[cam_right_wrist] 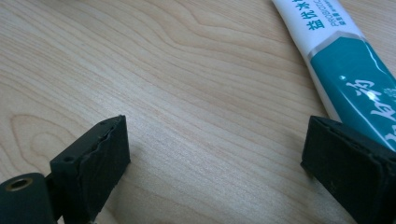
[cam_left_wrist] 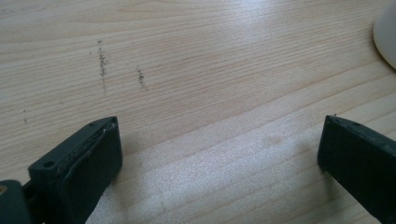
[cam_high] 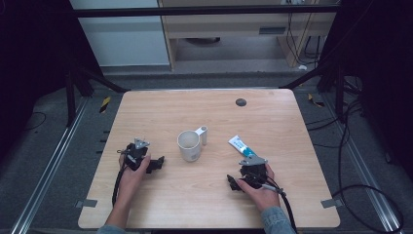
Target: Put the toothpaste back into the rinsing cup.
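A white mug [cam_high: 189, 145] stands at the middle of the wooden table [cam_high: 204, 109], its handle turned to the far right. A white and teal toothpaste tube [cam_high: 242, 146] lies flat to the right of the mug. My left gripper [cam_high: 140, 157] rests low over the table left of the mug. It is open [cam_left_wrist: 219, 140] over bare wood, and the mug's rim [cam_left_wrist: 387, 37] shows at the top right of the left gripper view. My right gripper [cam_high: 251, 173] sits just nearer than the tube. It is open [cam_right_wrist: 215, 144], and the tube [cam_right_wrist: 345, 70] runs down behind its right jaw.
A small dark round disc [cam_high: 240, 102] sits near the table's far edge. Faint scuff marks [cam_left_wrist: 102, 65] line the wood ahead of the left gripper. Cables [cam_high: 360, 190] lie on the floor to the right, and a frame and a cabinet stand beyond the table.
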`<state>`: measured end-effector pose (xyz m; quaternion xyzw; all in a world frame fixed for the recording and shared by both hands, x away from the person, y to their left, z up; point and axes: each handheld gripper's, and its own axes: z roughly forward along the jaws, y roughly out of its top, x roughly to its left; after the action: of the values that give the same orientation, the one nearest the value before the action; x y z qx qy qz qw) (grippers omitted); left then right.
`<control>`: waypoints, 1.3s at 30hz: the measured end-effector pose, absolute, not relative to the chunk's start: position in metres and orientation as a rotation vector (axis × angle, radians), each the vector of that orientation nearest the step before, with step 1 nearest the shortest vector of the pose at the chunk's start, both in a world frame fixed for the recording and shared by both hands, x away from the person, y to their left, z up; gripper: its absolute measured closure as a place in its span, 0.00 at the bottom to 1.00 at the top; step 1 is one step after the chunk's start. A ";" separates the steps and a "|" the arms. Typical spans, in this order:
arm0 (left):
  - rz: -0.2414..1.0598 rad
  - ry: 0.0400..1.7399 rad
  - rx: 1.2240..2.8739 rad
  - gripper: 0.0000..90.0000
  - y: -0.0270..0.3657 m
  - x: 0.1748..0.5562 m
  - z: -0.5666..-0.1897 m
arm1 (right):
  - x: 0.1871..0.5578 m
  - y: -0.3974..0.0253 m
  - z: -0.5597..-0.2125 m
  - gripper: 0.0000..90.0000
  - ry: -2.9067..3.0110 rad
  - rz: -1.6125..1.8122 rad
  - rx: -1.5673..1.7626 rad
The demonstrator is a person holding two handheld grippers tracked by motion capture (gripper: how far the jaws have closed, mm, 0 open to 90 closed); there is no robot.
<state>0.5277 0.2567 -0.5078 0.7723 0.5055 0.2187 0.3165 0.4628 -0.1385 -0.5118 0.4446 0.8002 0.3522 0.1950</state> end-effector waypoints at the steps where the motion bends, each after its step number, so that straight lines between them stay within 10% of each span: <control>1: 0.576 1.331 2.033 0.00 0.257 0.528 -0.508 | 0.463 -0.139 -0.512 0.09 2.243 0.987 1.246; 22: 0.577 1.333 2.032 0.00 0.257 0.528 -0.508 | 0.490 -0.146 -0.443 0.34 2.342 0.723 1.160; 39: 0.579 1.336 2.026 0.00 0.256 0.529 -0.508 | 0.528 -0.171 -0.428 0.36 2.413 0.701 1.262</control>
<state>0.5290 0.2561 -0.5080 0.7700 0.5079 0.2200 0.3175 0.5280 -0.1715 -0.4277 0.4427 0.8465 0.2461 0.1641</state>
